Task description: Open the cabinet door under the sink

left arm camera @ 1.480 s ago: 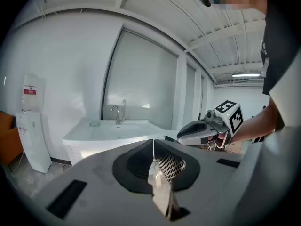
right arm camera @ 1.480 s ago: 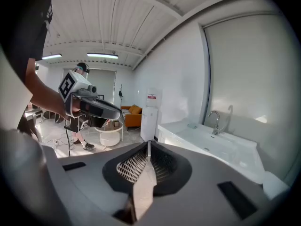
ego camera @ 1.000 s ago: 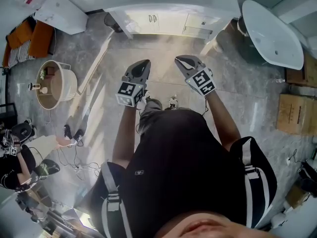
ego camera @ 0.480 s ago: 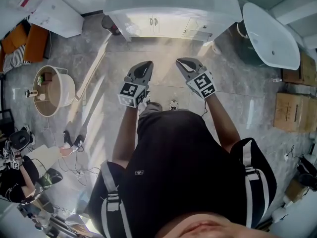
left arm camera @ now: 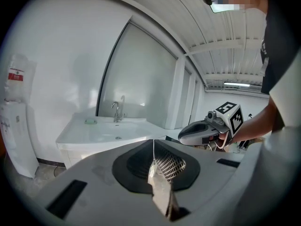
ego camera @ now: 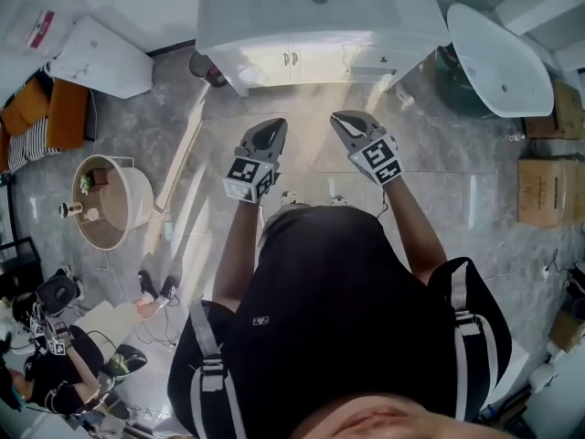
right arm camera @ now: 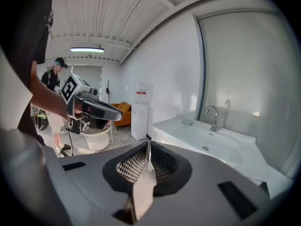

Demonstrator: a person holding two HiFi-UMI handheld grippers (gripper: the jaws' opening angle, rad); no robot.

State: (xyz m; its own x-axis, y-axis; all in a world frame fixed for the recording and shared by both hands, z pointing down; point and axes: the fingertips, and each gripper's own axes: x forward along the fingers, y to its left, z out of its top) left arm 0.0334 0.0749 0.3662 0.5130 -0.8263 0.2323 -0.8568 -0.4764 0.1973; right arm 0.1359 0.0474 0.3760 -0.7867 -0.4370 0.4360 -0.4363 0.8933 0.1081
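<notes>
The white sink vanity (ego camera: pixel 311 7) stands at the top of the head view. Its two cabinet doors (ego camera: pixel 279 61) are closed, with paired handles (ego camera: pixel 290 58) at the middle seam. My left gripper (ego camera: pixel 271 125) and right gripper (ego camera: pixel 340 118) hover side by side over the floor, well short of the doors, both shut with nothing held. In the left gripper view the shut left gripper (left arm camera: pixel 153 143) points toward the basin (left arm camera: pixel 110 132) and faucet (left arm camera: pixel 116 112). The shut right gripper (right arm camera: pixel 148 146) has the basin (right arm camera: pixel 214 145) off to its right.
A white bathtub (ego camera: pixel 498 53) lies at the upper right, with cardboard boxes (ego camera: pixel 544 190) beside it. A round white tub (ego camera: pixel 105 195), a long plank (ego camera: pixel 178 149) and a white panel (ego camera: pixel 101 48) occupy the left floor. Another person (right arm camera: pixel 54 81) stands far left.
The vanity has shifted lower and nearer in the head view as the person moves toward it. Both grippers stay shut and held side by side.
</notes>
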